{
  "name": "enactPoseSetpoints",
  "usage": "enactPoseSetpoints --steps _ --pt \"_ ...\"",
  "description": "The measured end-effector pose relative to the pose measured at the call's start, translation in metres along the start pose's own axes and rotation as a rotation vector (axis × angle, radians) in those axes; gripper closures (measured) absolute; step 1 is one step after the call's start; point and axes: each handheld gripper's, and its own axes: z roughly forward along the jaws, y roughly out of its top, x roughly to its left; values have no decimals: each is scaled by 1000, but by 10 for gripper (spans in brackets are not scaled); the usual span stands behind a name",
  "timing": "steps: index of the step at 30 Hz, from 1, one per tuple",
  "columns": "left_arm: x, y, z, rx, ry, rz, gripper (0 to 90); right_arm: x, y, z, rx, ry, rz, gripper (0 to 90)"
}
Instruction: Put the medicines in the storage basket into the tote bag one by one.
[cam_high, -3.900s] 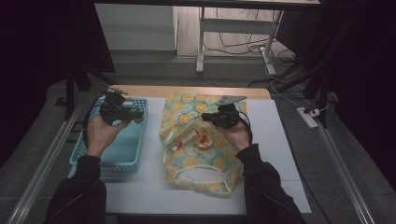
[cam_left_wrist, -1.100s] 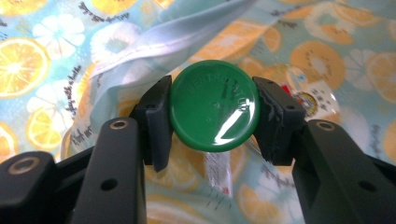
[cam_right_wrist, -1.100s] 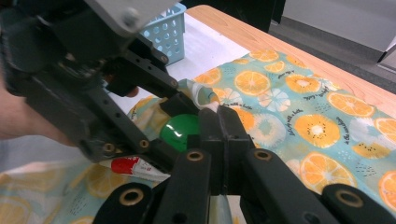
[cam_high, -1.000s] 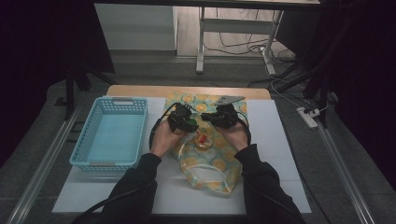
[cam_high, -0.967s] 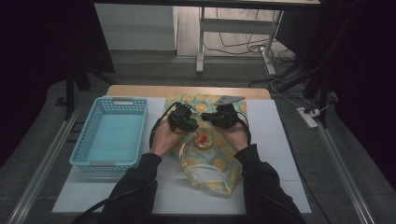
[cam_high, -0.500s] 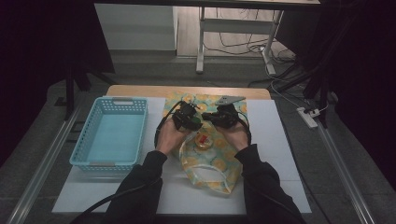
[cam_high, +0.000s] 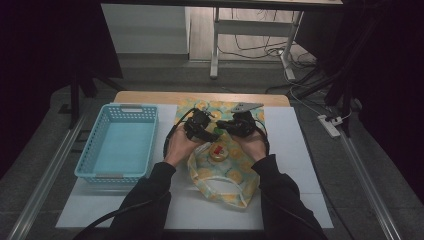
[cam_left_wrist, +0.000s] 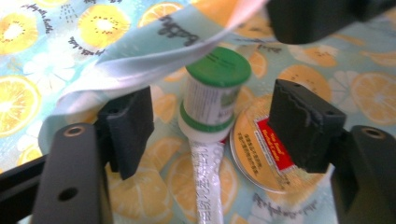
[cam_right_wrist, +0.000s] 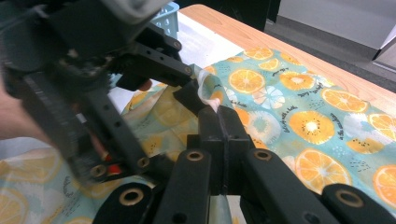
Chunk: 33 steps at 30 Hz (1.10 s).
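A fabric bag (cam_high: 222, 175) printed with orange slices lies on the table. My right gripper (cam_high: 231, 125) (cam_right_wrist: 218, 126) is shut on the bag's white-lined edge (cam_right_wrist: 208, 91) and holds it up. My left gripper (cam_high: 202, 131) (cam_left_wrist: 217, 123) reaches into the opening, and its jaws have just been opening. A white bottle with a green cap (cam_left_wrist: 212, 93) lies between them, and neither pad (cam_left_wrist: 133, 123) touches it. Beside the bottle lies a round tin with a red label (cam_left_wrist: 261, 149) (cam_high: 218, 151).
A light-blue plastic basket (cam_high: 131, 108) stands at the left on the white mat (cam_high: 295, 165). The wooden table edge (cam_high: 150, 96) runs along the back. Both forearms in dark sleeves come in from the bottom.
The left hand has come from over the blue basket to the bag. Within the last second it has edged slightly right toward the right gripper. The right hand has kept still.
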Motion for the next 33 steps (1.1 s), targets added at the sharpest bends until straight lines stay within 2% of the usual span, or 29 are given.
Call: enactPoseSetpoints --steps 3,7,13,17,21,28,33 --pt "0 -1 -6 -15 -44 -14 250 0 0 0 -3 3 0 900" --pt "-3 -3 -17 -39 -70 -20 202 0 0 -1 -1 4 2 900" --pt "-8 -9 -28 -57 -113 -2 108 1 0 0 2 5 -3 900" --pt "-9 -14 -31 -75 -170 -12 43 1 0 0 5 4 -4 900" --pt "-10 -20 -35 -90 -207 5 13 1 0 0 4 8 -2 900" --pt "-19 -29 -51 -129 -230 30 5 1 0 -2 4 14 2 900" --pt "-26 -38 -57 -134 -245 41 5 2 1 -1 5 19 -1 900"
